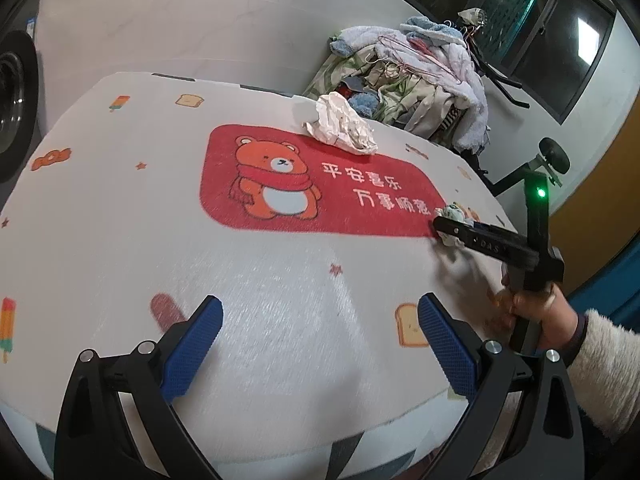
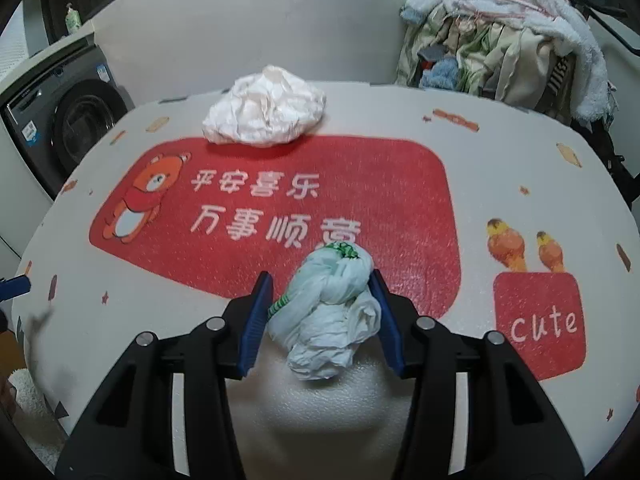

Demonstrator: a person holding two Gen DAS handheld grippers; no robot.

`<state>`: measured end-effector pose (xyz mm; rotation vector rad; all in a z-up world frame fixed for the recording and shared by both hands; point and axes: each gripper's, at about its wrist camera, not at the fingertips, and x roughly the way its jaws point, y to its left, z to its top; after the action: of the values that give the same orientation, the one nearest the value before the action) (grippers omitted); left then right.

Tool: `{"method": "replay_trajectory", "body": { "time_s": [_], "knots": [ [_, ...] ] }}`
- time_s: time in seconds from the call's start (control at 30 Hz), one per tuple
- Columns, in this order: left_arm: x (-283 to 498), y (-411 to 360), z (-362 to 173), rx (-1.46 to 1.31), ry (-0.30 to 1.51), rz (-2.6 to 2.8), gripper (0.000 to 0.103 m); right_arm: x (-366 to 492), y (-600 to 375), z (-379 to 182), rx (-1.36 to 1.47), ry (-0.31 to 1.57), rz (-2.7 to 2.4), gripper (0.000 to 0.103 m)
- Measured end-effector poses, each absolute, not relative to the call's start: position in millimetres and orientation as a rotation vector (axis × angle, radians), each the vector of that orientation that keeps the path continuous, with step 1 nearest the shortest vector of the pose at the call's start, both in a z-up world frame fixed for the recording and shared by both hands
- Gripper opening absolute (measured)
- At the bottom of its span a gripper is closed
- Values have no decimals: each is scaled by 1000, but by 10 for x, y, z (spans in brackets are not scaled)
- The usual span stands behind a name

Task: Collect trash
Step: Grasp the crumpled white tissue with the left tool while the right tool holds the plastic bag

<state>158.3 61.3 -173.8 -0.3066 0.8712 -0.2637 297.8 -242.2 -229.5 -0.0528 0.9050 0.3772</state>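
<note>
A crumpled white-and-green plastic bag [image 2: 332,308] lies on the printed table mat [image 2: 400,200], at the lower edge of its red panel. My right gripper [image 2: 319,276] is shut on it, both blue pads touching its sides. In the left wrist view, the same gripper [image 1: 448,226] holds the bag [image 1: 452,213] at the mat's right side. A larger wad of crumpled white paper [image 2: 266,114] sits at the far edge of the red panel, free of both grippers. My left gripper [image 1: 320,300] hangs open above the near part of the mat [image 1: 120,200], with nothing between its fingers.
A heap of clothes [image 2: 500,40] on a rack stands behind the table at the right. A washing machine [image 2: 68,120] is at the far left. A person's hand [image 1: 536,312] in a fuzzy sleeve grips the right tool's handle. White wall rises behind the table.
</note>
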Motion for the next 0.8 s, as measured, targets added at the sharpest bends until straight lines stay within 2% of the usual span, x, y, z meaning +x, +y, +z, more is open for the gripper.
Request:
{"method": "replay_trajectory", "body": {
  "time_s": [0.17, 0.53, 0.63, 0.8],
  "knots": [
    [1865, 560, -1711, -323, 877, -275, 96, 2932, -2441, -2251, -43, 884, 384, 50],
    [3177, 120, -1336, -331, 818, -345, 95, 2846, -2644, -2074, 33, 860, 407, 50],
    [3583, -15, -1370, -291, 814, -319, 81, 2794, -2725, -2007, 31, 848, 406, 50],
    [4100, 20, -1596, -302, 834, -218, 71, 2688, -2891, -1903, 3, 818, 382, 50]
  ]
}}
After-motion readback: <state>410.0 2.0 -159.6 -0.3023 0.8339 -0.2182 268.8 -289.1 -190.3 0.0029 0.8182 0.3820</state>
